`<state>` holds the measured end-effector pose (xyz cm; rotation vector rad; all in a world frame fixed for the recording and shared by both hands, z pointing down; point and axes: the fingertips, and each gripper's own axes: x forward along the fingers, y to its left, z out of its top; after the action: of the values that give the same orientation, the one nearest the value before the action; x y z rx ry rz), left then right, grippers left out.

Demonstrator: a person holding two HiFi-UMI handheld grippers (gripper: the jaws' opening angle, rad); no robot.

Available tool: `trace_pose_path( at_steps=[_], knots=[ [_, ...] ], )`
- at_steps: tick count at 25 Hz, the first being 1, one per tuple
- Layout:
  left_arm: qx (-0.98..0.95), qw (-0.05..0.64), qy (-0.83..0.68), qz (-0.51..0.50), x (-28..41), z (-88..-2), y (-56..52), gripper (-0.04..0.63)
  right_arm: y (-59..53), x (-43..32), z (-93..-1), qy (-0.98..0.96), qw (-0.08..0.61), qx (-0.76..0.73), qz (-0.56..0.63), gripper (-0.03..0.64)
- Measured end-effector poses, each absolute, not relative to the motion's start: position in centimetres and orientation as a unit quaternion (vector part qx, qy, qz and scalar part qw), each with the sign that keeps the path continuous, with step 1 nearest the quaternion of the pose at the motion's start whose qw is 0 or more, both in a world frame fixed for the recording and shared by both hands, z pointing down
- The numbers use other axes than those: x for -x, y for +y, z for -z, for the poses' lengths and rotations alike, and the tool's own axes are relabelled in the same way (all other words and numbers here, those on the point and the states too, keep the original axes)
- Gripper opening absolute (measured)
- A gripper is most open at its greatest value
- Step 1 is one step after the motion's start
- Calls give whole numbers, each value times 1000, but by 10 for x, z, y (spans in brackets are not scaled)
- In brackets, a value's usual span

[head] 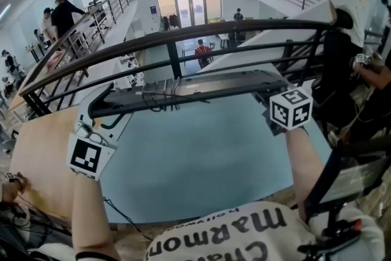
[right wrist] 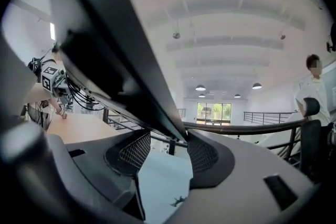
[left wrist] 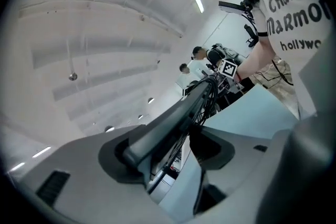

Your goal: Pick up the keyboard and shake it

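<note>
Got the keyboard (head: 195, 87) in the air above the blue mat (head: 201, 162), its long side running straight across in front of me. Left gripper (head: 98, 106) is clamped on one end and right gripper (head: 270, 102) on the other, so I reckon it's ready to shake.

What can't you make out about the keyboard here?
- Keys: the keyboard shows only one blurred side in the head view, and both gripper views look along its edge.
- Cable: its end is too small and blurred to trace in the head view.
- Right claw: its tips are hidden behind its cube in the head view.
</note>
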<state>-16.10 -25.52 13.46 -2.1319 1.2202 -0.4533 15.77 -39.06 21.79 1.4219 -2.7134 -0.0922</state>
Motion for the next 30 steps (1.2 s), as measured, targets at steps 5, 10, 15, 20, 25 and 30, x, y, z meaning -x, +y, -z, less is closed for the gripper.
trace_pose_path(
  at_steps=[5,10,15,20,25,30],
  knots=[
    [827,269,466,165,170,-174,-258,262,-388,-152,-249,-884,74,-461,19,236],
    [837,219,472,168,183,-237,-241,261,-369,-141,-307,-884,107,-454,-1,236],
    [842,175,479,178,193,-290,-212,262,-340,-131,-360,-887,133,-442,-22,236],
    [841,157,480,193,198,-314,-198,267,-323,-126,-393,-886,158,-432,-60,236],
    [843,117,481,209,198,-319,-198,270,-323,-125,-408,-883,186,-421,-98,236],
    [844,74,486,217,200,-331,-197,271,-324,-122,-421,-880,212,-407,-119,236]
  ],
)
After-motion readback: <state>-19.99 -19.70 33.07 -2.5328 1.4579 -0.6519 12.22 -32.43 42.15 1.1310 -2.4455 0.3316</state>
